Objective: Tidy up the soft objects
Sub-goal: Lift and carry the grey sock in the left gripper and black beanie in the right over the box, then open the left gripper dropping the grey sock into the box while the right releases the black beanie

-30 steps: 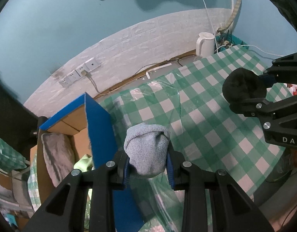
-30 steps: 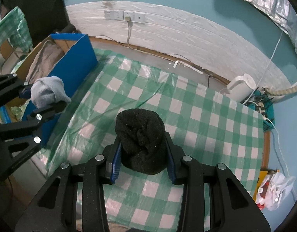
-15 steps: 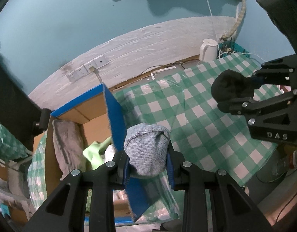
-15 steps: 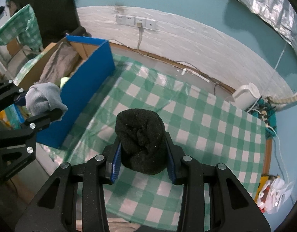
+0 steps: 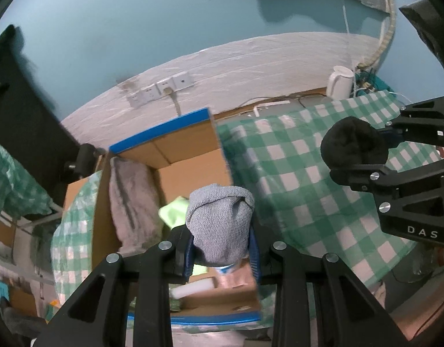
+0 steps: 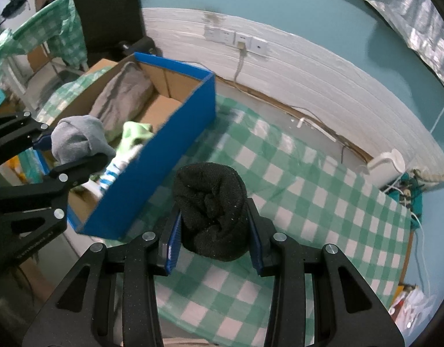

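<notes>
My left gripper (image 5: 222, 248) is shut on a rolled grey sock (image 5: 219, 222) and holds it above the open blue cardboard box (image 5: 161, 128). The sock (image 6: 77, 138) and box (image 6: 164, 167) also show in the right wrist view. My right gripper (image 6: 213, 240) is shut on a rolled black sock (image 6: 213, 199) above the green checked tablecloth (image 6: 323, 202), just right of the box; it also shows in the left wrist view (image 5: 352, 144). The box holds a grey cloth (image 6: 120, 98), a light green item (image 6: 135, 133) and a blue-striped sock (image 6: 112, 173).
A white kettle (image 6: 386, 164) and cables stand at the table's far right corner. Wall sockets (image 6: 236, 39) sit on the white wall behind. Another checked cloth (image 6: 48, 23) hangs at the far left beyond the box.
Both grippers have moved left with their socks. The left gripper has gone from above the box's blue wall to over its open inside. The right gripper has come nearer the box.
</notes>
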